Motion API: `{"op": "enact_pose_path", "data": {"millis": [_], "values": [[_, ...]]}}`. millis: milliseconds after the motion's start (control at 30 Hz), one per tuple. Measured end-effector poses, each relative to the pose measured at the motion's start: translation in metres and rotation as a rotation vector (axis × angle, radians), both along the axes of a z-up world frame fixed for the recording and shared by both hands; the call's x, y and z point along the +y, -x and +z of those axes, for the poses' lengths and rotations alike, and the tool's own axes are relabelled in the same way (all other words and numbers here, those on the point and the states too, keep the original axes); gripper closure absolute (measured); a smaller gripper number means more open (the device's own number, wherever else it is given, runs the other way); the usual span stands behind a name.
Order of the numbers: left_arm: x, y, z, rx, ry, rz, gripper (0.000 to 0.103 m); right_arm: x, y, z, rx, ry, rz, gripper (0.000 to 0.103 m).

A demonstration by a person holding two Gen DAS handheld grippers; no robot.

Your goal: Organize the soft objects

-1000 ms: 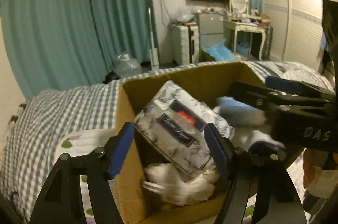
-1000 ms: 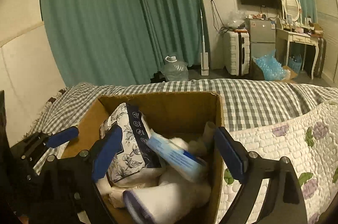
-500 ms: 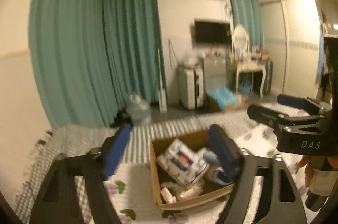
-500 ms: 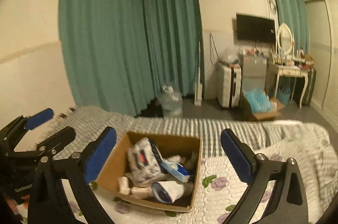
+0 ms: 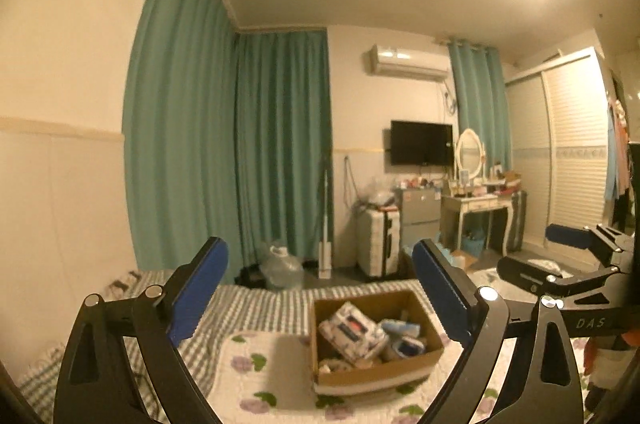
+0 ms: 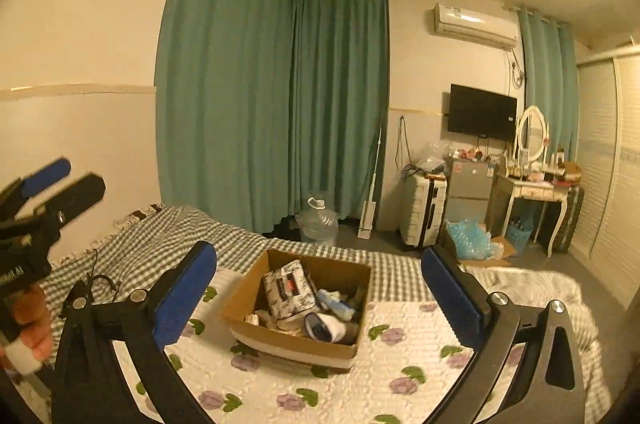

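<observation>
1. One cardboard box (image 6: 298, 308) sits on the bed, below and ahead of both hand-held grippers, between the fingers in each wrist view.
2. Contents, counted: one floral-print tissue pack (image 6: 290, 288) standing tilted at the centre; one blue-and-white packet (image 6: 337, 303) beside it; one rolled white sock with a dark cuff (image 6: 326, 328) at the near wall. Further small pale items lie beneath; their number cannot be told.
3. Box edges: all four walls upright, top open, nothing over the rim.
4. Left hand-held gripper (image 5: 320, 300): spread wide, holding nothing, well above the box.
5. Right hand-held gripper (image 6: 318, 298): spread wide, holding nothing, likewise well above.
6. Open room: the flowered quilt (image 6: 280, 384) lies bare around the box on all sides; one checked blanket (image 6: 168, 236) lies beyond it.
</observation>
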State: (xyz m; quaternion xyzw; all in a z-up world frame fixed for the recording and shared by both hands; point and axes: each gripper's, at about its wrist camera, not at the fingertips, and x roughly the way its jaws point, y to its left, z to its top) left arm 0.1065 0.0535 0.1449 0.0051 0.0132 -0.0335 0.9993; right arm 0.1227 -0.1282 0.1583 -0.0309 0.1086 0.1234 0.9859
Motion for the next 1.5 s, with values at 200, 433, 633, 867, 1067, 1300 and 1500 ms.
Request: {"op": "enact_pose_path", "data": {"millis": [200,433,633,867,1067,1300,1500], "values": [[-0.002,-0.019,-0.039,0.083,0.004,0.037,0.008,0.008,-0.021,-0.043,-0.001,-0.017,0.014,0.0],[-0.003,-0.039,-0.099,0.146,-0.009,0.104,0.008,-0.002,-0.05,-0.103,0.072,-0.067,-0.012,0.0],[0.0,-0.048,-0.125,0.211,-0.004,0.104,0.008,-0.006,-0.065,-0.134,0.143,-0.059,-0.042,0.0],[-0.007,-0.055,-0.137,0.247,-0.013,0.08,0.008,-0.011,-0.065,-0.135,0.153,-0.068,-0.053,0.0],[-0.008,-0.055,-0.136,0.26,-0.013,0.07,0.008,-0.009,-0.062,-0.135,0.153,-0.074,-0.048,0.0],[-0.008,-0.057,-0.138,0.264,-0.015,0.041,0.008,-0.003,-0.056,-0.131,0.152,-0.076,-0.048,0.0],[-0.004,-0.057,-0.138,0.272,0.002,0.024,0.008,0.0,-0.057,-0.132,0.153,-0.07,-0.052,0.0]]}}
